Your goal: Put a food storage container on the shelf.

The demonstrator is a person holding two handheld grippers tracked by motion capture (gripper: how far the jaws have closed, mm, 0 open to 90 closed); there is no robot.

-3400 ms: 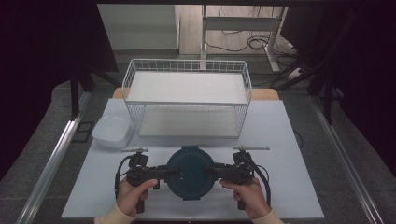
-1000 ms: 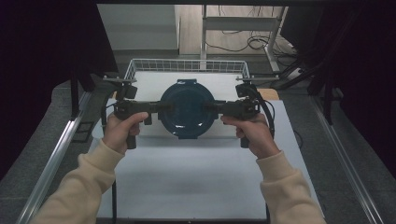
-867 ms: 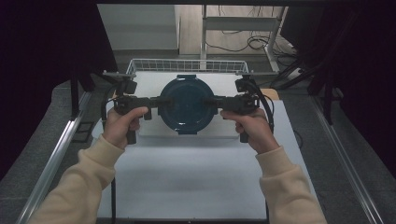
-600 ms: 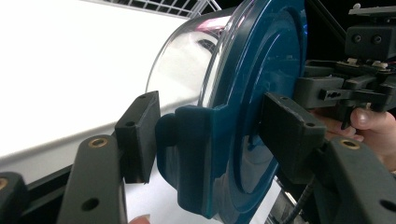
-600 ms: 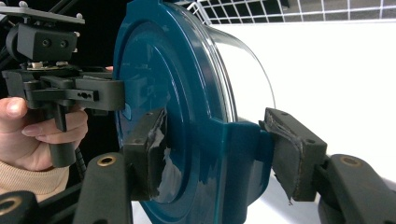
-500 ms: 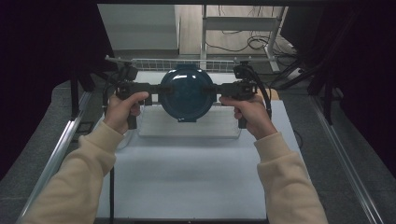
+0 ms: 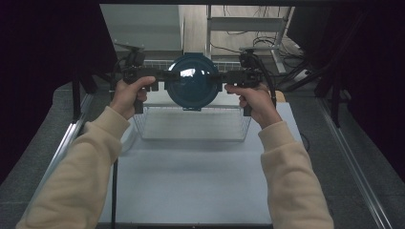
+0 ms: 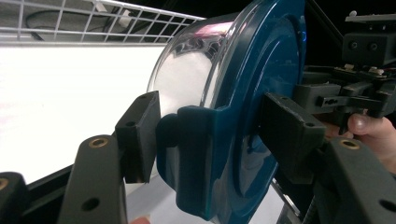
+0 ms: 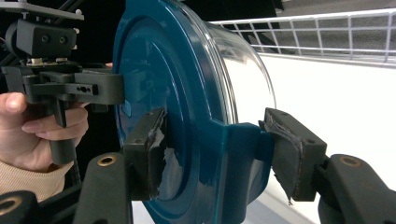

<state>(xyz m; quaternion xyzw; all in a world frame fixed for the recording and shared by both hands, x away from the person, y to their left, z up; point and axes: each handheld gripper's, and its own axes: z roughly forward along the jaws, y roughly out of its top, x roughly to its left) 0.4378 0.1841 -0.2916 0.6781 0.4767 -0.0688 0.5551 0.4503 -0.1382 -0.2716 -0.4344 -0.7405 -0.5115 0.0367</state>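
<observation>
Dark curtains and a grey floor ring a white worktop (image 7: 191, 181) that carries a white wire basket (image 7: 191, 125), and above that basket hangs a round lidded container (image 7: 193, 81). The left claw (image 7: 160, 76) and the right claw (image 7: 225, 77) each stand partly closed, clamped on a side tab, one pad on the blue lid face and one behind the tab, probably because two opposite grips keep so wide a thing steady. Its lid (image 8: 261, 93) is glossy blue plastic with moulded rings, its clear bowl (image 9: 247, 79) smooth and reflective, while the right claw's pads (image 9: 156, 154) look frayed.
</observation>
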